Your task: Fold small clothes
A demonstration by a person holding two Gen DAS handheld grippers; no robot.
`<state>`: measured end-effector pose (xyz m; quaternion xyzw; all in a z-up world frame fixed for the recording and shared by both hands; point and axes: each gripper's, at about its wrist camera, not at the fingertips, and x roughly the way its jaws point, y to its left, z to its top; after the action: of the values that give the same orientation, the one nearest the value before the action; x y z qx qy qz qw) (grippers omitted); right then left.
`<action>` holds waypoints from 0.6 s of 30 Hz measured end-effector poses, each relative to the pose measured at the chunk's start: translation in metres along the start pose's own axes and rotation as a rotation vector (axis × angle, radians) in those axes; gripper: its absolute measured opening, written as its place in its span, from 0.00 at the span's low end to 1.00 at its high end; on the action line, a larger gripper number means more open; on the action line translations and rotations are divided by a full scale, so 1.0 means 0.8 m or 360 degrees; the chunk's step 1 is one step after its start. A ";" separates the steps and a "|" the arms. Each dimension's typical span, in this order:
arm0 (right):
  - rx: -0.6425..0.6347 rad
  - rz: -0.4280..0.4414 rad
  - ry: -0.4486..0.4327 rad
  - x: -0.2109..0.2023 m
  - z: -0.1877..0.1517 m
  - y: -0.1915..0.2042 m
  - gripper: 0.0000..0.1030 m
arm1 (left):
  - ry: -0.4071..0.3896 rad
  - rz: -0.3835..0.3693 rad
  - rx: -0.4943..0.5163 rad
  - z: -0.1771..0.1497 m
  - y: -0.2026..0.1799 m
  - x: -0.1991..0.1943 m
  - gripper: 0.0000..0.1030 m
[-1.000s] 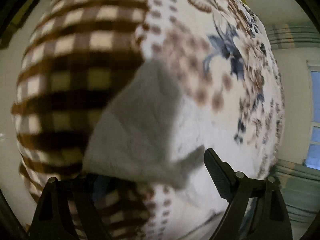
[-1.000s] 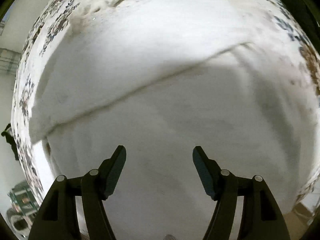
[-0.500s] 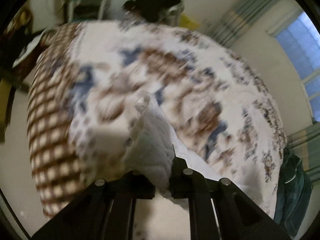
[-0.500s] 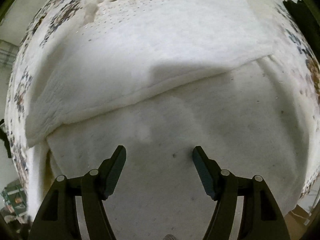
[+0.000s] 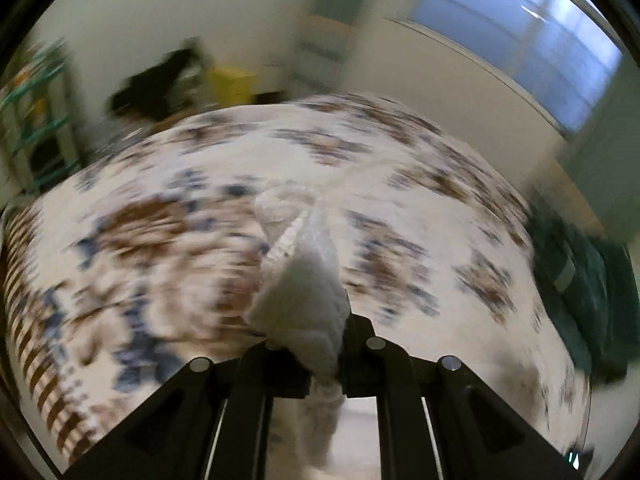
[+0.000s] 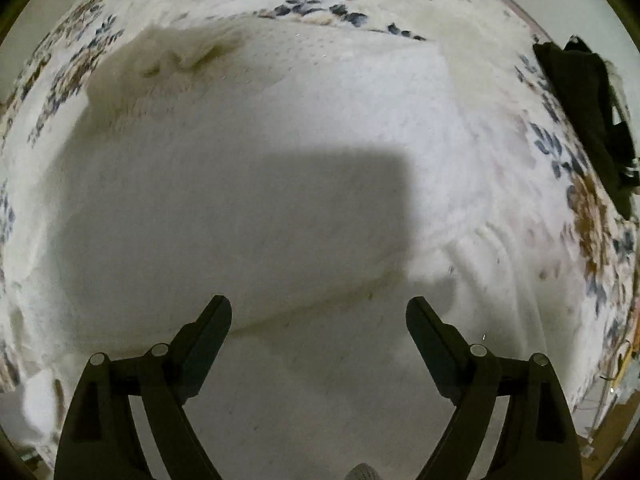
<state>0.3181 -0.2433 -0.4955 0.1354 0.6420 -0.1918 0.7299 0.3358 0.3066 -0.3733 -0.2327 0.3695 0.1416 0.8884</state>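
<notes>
A white knitted garment lies spread on a floral bedspread. In the left wrist view my left gripper [image 5: 326, 354] is shut on a bunched corner of the white garment [image 5: 304, 280] and holds it raised over the bedspread [image 5: 160, 240]; the view is blurred by motion. In the right wrist view the white garment [image 6: 320, 128] fills most of the frame, with a folded layer whose edge [image 6: 320, 316] runs across just beyond the fingertips. My right gripper [image 6: 319, 312] is open and empty, low over the cloth.
A dark green cloth [image 5: 588, 292] lies at the right of the bed. A black item [image 6: 588, 112] sits on the bedspread at the right in the right wrist view. A window [image 5: 520, 36], a shelf [image 5: 36, 120] and dark clutter [image 5: 160, 84] lie beyond the bed.
My left gripper closed on the garment's corner and has lifted and swung it, now looking across the bed toward the window. The right gripper has drawn back; the folded edge lies nearer its fingertips.
</notes>
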 end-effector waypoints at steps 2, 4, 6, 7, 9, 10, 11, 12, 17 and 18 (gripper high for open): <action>0.0020 0.0084 0.0019 -0.003 0.012 -0.019 0.88 | 0.0059 -0.0101 0.0145 -0.015 -0.065 0.008 0.07; 0.0032 0.0132 0.0025 -0.005 0.024 -0.042 0.88 | 0.0154 -0.0239 0.0291 -0.046 -0.144 0.018 0.07; 0.0056 0.0162 0.0035 -0.005 0.034 -0.066 0.88 | 0.0256 -0.0385 0.0428 -0.092 -0.229 0.026 0.07; 0.0077 0.0172 0.0039 -0.007 0.040 -0.085 0.88 | 0.0294 -0.0432 0.0480 -0.111 -0.262 0.029 0.07; 0.0115 0.0186 0.0044 -0.005 0.051 -0.116 0.88 | 0.0389 -0.0552 0.0591 -0.164 -0.342 0.035 0.07; 0.0135 0.0188 0.0049 -0.005 0.056 -0.135 0.88 | 0.0435 -0.0605 0.0654 -0.193 -0.384 0.038 0.07; 0.0156 0.0187 0.0054 -0.005 0.060 -0.155 0.88 | 0.0460 -0.0631 0.0688 -0.208 -0.405 0.040 0.07; 0.0180 0.0185 0.0063 -0.005 0.064 -0.176 0.88 | 0.0499 -0.0674 0.0739 -0.236 -0.444 0.043 0.07; 0.0265 0.0191 0.0122 -0.001 0.080 -0.270 0.88 | 0.0670 -0.0684 0.0945 -0.341 -0.568 0.064 0.11; 0.0268 0.0195 0.0133 -0.001 0.083 -0.288 0.88 | 0.0681 -0.0661 0.0972 -0.353 -0.578 0.067 0.11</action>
<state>0.2721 -0.4779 -0.4742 0.2430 0.6439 -0.1943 0.6990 0.4016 -0.2297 -0.4441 -0.0525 0.5157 -0.2077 0.8296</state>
